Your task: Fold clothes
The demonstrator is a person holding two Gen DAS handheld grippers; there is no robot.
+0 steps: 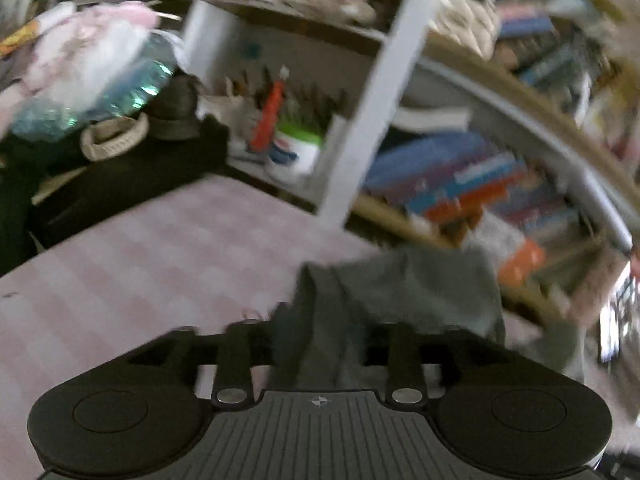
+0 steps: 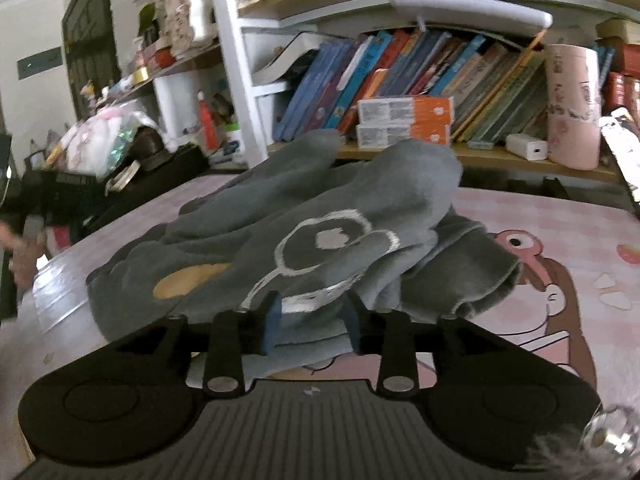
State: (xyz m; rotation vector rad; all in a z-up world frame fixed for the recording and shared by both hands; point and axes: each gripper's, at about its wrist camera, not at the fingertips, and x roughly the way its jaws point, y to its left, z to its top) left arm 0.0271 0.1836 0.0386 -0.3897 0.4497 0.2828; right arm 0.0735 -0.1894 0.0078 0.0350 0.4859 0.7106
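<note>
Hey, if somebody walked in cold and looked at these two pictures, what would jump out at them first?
The crumpled grey garment with a white outlined flower print, heaped mid-table right in front of the right gripper, whose fingers close on its near edge. Next, the pink cartoon tablecloth under it. Behind, a crowded bookshelf; in the blurred left view, the left gripper holds grey cloth too.
</note>
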